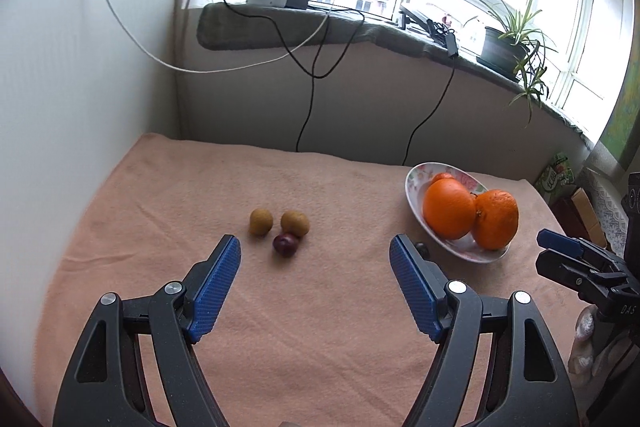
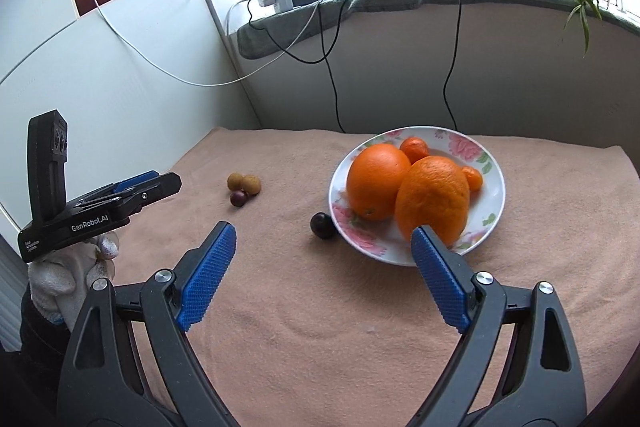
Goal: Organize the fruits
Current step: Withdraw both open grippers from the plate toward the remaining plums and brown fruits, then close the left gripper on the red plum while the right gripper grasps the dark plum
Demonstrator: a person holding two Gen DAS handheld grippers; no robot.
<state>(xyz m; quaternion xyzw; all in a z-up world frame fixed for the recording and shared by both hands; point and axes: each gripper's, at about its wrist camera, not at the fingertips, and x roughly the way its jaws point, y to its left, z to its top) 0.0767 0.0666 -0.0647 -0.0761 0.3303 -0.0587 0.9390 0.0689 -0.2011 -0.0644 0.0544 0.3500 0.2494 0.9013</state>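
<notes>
Left wrist view: your left gripper has its jaws wide apart and empty, with the two brown fruits and a dark plum just beyond the tips.

Right wrist view: your right gripper also gapes empty; the second plum lies ahead between its fingers, touching the floral plate of oranges. The other gripper's body reads "GenRobot.AI".

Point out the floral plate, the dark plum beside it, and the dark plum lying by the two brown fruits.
floral plate [image 2: 490, 163], right wrist view, bare far-right rim.
dark plum beside plate [image 2: 323, 225], right wrist view, middle of the fruit.
dark plum by brown fruits [image 1: 285, 245], left wrist view, middle of the fruit.
</notes>
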